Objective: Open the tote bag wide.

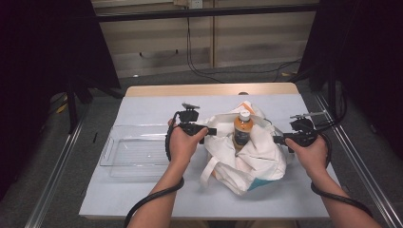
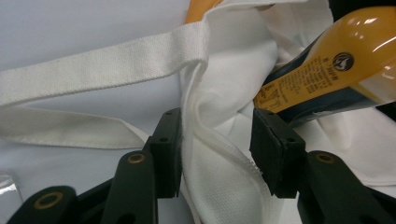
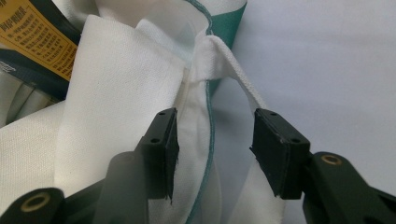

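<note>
With both the left gripper (image 1: 213, 131) and the right gripper (image 1: 277, 139) standing released around the rim of the white bag (image 1: 256, 159) on the table, the orange bottle (image 1: 242, 130) inside is risking tipping over, because the soft cloth is not supporting it.

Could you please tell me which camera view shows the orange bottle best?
The high view: the bottle stands whole there, white cap up, inside the white bag, between the two grippers. The left gripper view gives its orange body and printed label close up, cap out of frame. The right gripper view catches just a corner of the label.
</note>
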### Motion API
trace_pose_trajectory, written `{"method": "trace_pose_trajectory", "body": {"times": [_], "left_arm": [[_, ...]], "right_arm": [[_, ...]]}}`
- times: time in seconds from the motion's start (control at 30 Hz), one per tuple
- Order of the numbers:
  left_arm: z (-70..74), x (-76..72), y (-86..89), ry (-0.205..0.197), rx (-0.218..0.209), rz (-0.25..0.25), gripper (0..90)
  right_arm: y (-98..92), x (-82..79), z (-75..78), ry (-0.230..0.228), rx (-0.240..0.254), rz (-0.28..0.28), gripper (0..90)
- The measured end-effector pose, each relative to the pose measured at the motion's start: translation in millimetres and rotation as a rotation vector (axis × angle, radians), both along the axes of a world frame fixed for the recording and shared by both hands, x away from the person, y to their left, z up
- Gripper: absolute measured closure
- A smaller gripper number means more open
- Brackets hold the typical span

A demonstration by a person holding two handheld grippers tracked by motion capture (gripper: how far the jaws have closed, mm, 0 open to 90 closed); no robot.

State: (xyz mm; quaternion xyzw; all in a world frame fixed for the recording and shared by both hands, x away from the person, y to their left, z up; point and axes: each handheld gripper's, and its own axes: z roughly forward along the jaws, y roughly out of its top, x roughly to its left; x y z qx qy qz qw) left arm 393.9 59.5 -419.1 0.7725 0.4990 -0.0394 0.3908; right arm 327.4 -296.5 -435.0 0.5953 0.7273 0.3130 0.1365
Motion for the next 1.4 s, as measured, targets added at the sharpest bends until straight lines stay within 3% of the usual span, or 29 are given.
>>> {"method": "trace_pose_trajectory", "body": {"times": [0.17,0.23,0.3,0.4,0.5,0.6,0.67,1.07,1.4], "left_arm": [[-5.7,-0.1,0.8,0.013,0.015,-0.007,58.7],[-7.0,-0.2,0.4,0.004,0.08,-0.038,63.2],[-8.5,0.5,-0.8,0.013,0.106,-0.042,71.9],[-10.3,2.1,-3.4,0.009,0.162,-0.055,79.0],[-10.4,3.4,-4.4,0.01,0.172,-0.041,80.8],[-9.4,4.6,-3.8,0.009,0.167,-0.035,81.0],[-9.8,5.1,-2.5,0.016,0.162,-0.032,81.0],[-13.1,1.7,-0.3,0.031,0.136,-0.011,81.0],[-15.8,0.0,0.0,0.03,0.124,-0.003,80.9]], "right_arm": [[-0.4,-0.1,-0.4,-0.003,0.003,-0.002,50.2],[0.6,0.2,-1.2,-0.001,0.006,-0.003,50.4],[1.1,0.8,-1.8,-0.001,0.0,-0.007,50.6],[2.4,1.5,-2.9,0.0,0.015,0.004,59.3],[4.8,1.6,-4.7,0.003,0.024,0.038,76.4],[8.6,2.0,-6.8,0.007,-0.017,0.06,86.1],[6.3,2.3,-9.0,0.008,0.002,0.056,88.6],[4.4,6.8,-13.1,0.017,-0.048,0.051,90.0],[3.8,7.0,-18.2,0.013,-0.055,0.044,90.0]]}}
